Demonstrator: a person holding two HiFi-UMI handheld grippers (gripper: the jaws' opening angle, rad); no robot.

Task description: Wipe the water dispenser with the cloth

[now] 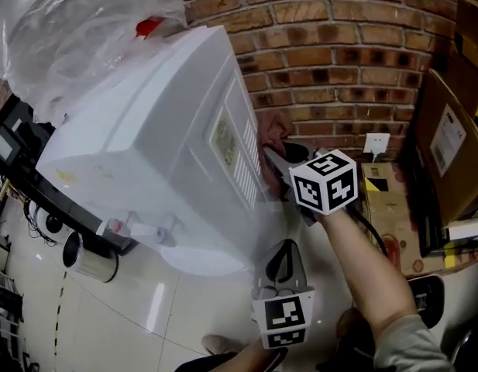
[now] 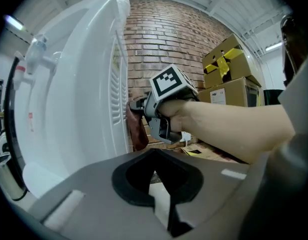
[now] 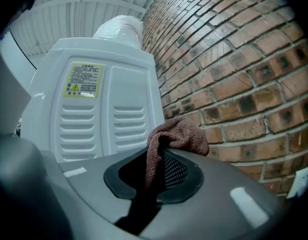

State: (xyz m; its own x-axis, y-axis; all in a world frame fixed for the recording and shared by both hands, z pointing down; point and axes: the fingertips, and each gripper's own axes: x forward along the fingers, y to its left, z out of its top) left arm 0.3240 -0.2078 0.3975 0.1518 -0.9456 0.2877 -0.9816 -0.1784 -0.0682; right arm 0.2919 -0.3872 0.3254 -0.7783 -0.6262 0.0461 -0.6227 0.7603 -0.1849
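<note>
Only right gripper view shows cloth (image 3: pixel 179 134) clamped in right hand-held gripper (image 3: pixel 156 170), beside water dispenser (image 3: pixel 94 121); left hand-held gripper (image 2: pixel 154 176) closed, empty.

We see the white plastic water dispenser (image 1: pixel 146 153) standing before the red brick wall (image 1: pixel 339 53), with brown cardboard boxes (image 2: pixel 228 79) off to our right. In our right gripper (image 3: pixel 161 174), the brown terry cloth (image 3: pixel 176 134) sits just beside the dispenser's side.

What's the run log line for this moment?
right gripper: shut on cloth | cloth: at vented side of water dispenser | left gripper: shut, empty
</note>
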